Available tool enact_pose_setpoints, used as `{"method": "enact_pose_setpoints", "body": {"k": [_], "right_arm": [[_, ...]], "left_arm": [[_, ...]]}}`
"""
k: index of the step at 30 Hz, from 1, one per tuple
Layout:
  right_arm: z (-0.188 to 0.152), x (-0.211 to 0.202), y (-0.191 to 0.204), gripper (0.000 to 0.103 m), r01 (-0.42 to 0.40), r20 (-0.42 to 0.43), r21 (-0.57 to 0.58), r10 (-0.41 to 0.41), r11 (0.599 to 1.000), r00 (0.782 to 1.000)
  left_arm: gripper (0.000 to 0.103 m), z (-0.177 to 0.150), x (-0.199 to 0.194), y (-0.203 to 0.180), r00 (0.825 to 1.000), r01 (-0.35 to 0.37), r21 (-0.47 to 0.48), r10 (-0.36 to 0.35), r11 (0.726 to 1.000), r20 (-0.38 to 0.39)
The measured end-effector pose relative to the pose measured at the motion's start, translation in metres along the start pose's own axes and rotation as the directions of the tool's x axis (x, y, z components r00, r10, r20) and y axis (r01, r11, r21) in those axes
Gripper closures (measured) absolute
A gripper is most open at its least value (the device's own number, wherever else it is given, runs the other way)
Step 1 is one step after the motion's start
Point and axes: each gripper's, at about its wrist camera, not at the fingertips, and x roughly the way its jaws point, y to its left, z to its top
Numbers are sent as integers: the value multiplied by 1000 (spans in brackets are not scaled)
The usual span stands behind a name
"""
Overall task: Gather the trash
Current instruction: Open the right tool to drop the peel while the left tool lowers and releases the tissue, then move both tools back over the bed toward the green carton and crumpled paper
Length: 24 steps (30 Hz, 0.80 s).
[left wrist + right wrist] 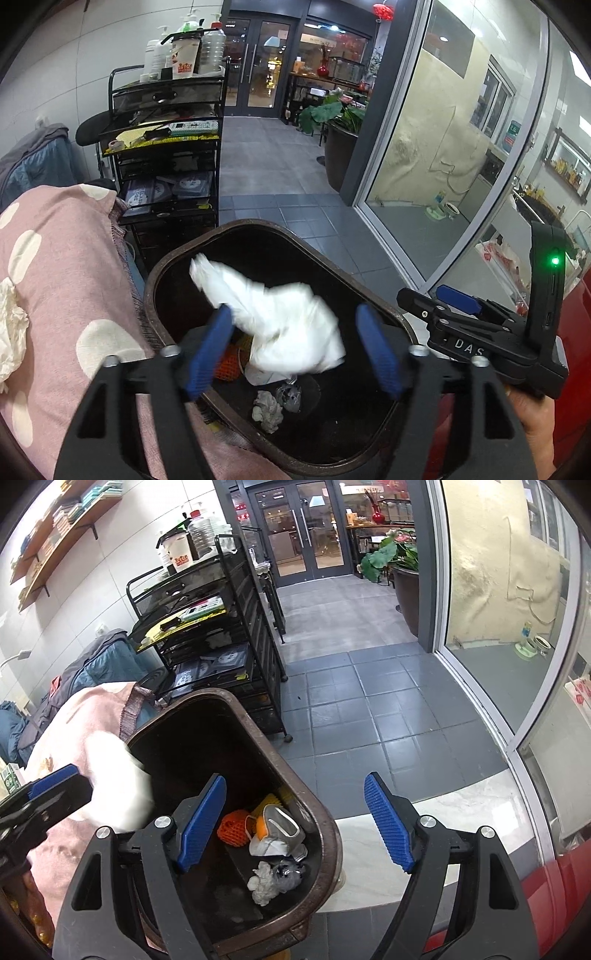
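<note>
The left gripper (295,347) is spread wide above the dark brown plastic trash bin (177,258), and a blurred white crumpled tissue (280,321) sits between its jaws, apparently released. The right gripper (295,819) is spread and empty. One more crumpled paper (11,325) on the pink dotted cushion (70,266) probably remains.

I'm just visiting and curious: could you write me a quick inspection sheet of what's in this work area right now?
Surface: pink spotted cloth beside the bin.
Job's things: white tissue, blurred, over the brown trash bin, no pad touching it; orange foam net, face mask, crumpled paper inside.
Clutter: crumpled tissue on the cloth.
Grippers: left gripper and right gripper open.
Cables: nothing seen.
Surroundings: black wire cart, glass doors, potted plant.
</note>
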Motion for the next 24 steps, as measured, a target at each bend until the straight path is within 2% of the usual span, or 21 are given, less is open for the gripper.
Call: {"method": "enact_pose_setpoints", "body": {"k": [2,5,15,24], "right_arm": [[0,0,-1,20,3,1,5,-3,1000,1000],[0,0,-2,20,0,-3,9,0,1000,1000],[0,0,4,15,-20,-2,8,20,1000,1000],[-2,-3,20,15,-69,7,-18,69,997,998]], "left_arm": [[15,-1,-1,-2,1000,-20,17,20,1000,13],[6,-2,-3,-5,999,-46,45,45,998,24],[6,-7,-25,-12,996,-60,86,53,995,77],[6,-11,-64,-10,987,-37,63,27,997,157]]}}
